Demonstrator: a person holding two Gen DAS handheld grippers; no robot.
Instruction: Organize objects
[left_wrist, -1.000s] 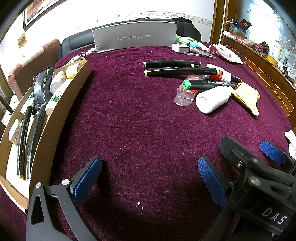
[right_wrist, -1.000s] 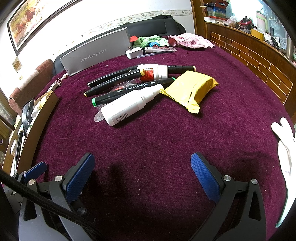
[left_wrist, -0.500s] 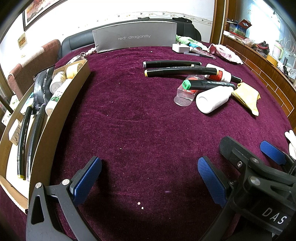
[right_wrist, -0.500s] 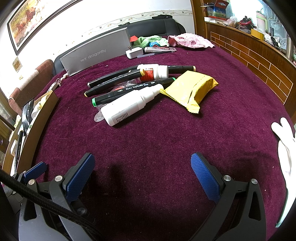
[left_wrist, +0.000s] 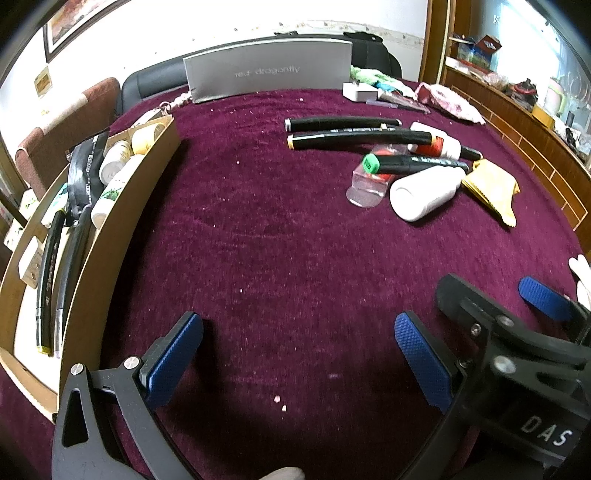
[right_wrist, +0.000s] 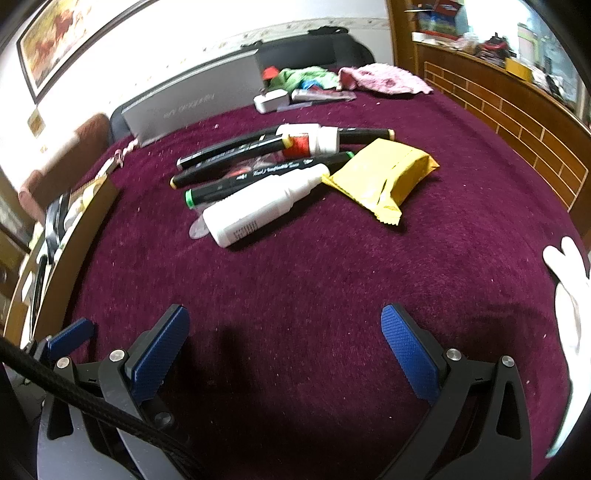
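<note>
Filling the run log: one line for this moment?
left gripper: open, empty | right gripper: open, empty | white bottle, markers, yellow packet: on cloth

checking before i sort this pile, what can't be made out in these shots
- Clear container: both views, largely covered by the green-capped marker and white bottle.
- Wooden tray: far compartments cut off by the left edge in both views.
- Grey box: lettering motion-blurred in the right wrist view.
- White bottle label: print too small to read.
- White glove: cut off at the right edge.
</note>
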